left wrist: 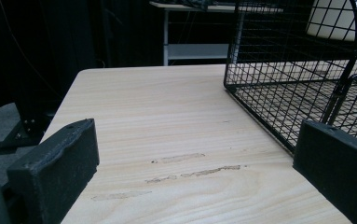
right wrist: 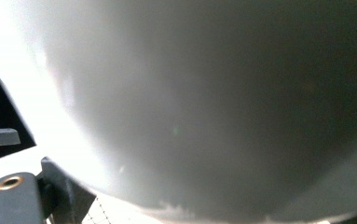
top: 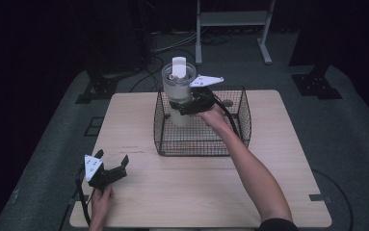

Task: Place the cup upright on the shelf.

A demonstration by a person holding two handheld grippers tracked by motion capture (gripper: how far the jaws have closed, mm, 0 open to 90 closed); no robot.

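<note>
Pale grey lidded plastic tumbler, clamped in right gripper, hangs above black wire basket; lowering remains. Left gripper gapes empty.

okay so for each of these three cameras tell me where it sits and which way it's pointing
High view: above the person's side, looking forward and down at table, both forearms and hand-held grippers.
Left gripper view: low, over its open jaws toward wire basket.
Right gripper view: pressed against white tumbler.
Shared: high and left gripper views show the basket and tumbler.

Overhead view and low left tool view, both on wire basket.
</note>
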